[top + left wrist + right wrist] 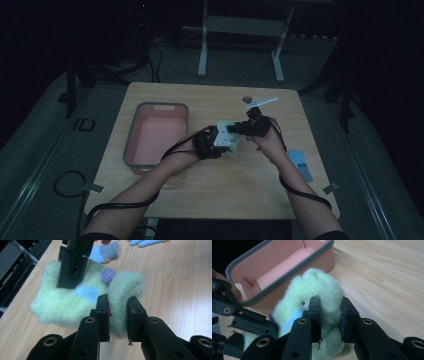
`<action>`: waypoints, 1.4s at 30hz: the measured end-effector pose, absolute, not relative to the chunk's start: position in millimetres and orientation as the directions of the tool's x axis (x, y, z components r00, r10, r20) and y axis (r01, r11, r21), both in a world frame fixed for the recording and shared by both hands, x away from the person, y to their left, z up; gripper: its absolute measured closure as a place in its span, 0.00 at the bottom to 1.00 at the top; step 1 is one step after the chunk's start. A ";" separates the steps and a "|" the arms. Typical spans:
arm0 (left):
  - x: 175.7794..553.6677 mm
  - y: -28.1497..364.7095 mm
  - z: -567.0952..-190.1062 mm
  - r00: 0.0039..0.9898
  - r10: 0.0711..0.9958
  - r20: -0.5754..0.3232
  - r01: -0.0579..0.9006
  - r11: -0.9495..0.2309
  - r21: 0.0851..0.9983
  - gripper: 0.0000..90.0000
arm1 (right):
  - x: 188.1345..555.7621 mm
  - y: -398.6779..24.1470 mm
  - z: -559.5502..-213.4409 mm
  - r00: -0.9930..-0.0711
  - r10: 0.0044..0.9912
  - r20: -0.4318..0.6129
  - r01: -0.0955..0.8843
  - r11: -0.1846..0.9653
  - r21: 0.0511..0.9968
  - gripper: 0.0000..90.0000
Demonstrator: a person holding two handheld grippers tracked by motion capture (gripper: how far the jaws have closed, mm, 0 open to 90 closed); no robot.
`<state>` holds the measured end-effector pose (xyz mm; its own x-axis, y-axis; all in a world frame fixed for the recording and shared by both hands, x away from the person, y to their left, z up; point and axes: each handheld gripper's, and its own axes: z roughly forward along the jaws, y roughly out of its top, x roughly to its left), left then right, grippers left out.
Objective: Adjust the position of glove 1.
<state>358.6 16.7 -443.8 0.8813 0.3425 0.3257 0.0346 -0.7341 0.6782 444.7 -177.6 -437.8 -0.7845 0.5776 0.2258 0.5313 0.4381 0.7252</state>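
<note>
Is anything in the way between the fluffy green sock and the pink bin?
Nothing visible is. Both grippers, left and right, pinch the green sock above the table. The pink bin sits close beside it, open at the top, with bare wood between them.

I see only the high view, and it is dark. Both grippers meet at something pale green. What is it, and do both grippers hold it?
Observer: It is a fuzzy green sock, with a light blue patch and a purple dot. The left gripper pinches a fold of it.
Operator: And the right one?
Observer: The right gripper also has its jaws closed on a green fold.
Operator: What lies near it?
Observer: The right gripper view shows the pink bin with a grey rim just behind the sock; the left gripper view shows a blue sock on the table beyond it.
</note>
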 end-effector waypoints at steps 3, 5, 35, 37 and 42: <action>358.8 24.7 -439.6 0.876 0.346 0.336 0.035 -0.740 0.672 0.84 | 446.5 -168.8 -433.5 -0.790 0.571 0.223 0.524 0.441 0.728 0.83; 359.0 30.0 -437.3 0.873 0.347 0.343 0.036 -0.747 0.664 0.84 | 447.6 -162.5 -430.4 -0.795 0.566 0.218 0.518 0.446 0.730 0.83; 351.7 127.9 -435.0 0.841 0.405 0.358 0.107 -0.774 0.624 0.84 | 455.8 -48.9 -422.2 -0.846 0.491 0.210 0.469 0.497 0.730 0.83; 351.1 137.0 -435.3 0.841 0.411 0.351 0.118 -0.773 0.623 0.84 | 455.8 -39.3 -423.4 -0.848 0.484 0.215 0.469 0.498 0.730 0.83; 346.2 159.6 -438.8 0.834 0.423 0.355 0.147 -0.790 0.596 0.84 | 456.8 -12.3 -429.6 -0.857 0.458 0.235 0.469 0.504 0.726 0.83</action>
<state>346.2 159.6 -438.8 0.8338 0.4226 0.3553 0.1465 -0.7898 0.5956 456.8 -12.3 -429.6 -0.8572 0.4581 0.2353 0.4685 0.5041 0.7255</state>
